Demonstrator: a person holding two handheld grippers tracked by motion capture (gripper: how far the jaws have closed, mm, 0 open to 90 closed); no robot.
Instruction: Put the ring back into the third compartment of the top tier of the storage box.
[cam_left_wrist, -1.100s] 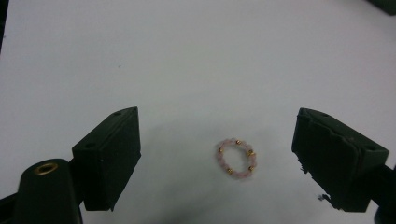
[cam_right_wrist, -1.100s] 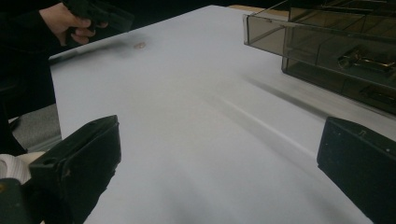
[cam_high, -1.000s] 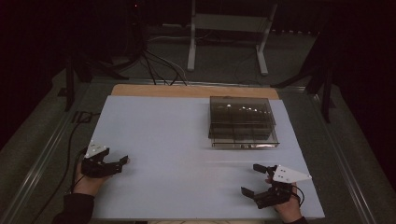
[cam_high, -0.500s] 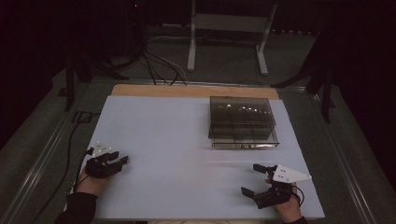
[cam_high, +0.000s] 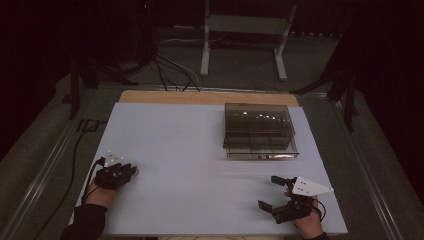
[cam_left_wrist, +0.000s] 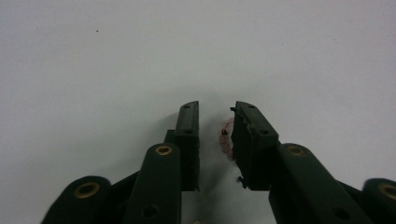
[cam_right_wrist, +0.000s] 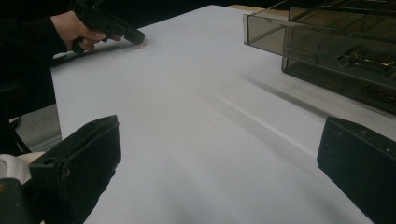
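Observation:
My left gripper (cam_high: 133, 171) rests low on the white table sheet (cam_high: 190, 165) at the near left, held by a hand in a dark sleeve. In the left gripper view its jaws (cam_left_wrist: 215, 135) stand a narrow gap apart, tips on the sheet. A tiny pinkish translucent piece (cam_left_wrist: 226, 138) lies in that gap against the right-hand jaw; the other jaw is clear of it. My right gripper (cam_high: 270, 192) sits at the near right, wide open with nothing between its jaws (cam_right_wrist: 219, 154). The left gripper (cam_right_wrist: 133, 35) also appears far off in the right gripper view, with the small piece (cam_right_wrist: 138, 45) at its tips.
A smoked clear plastic drawer box (cam_high: 260, 131) stands at the back right of the sheet, with a brassy item (cam_right_wrist: 357, 58) inside one drawer. A cable (cam_high: 75, 150) runs off the table's left side. Metal stand legs (cam_high: 242, 45) rise behind the table.
The left gripper has tipped down onto the sheet and its jaws have narrowed around the tiny piece. The right gripper has stayed where it was.

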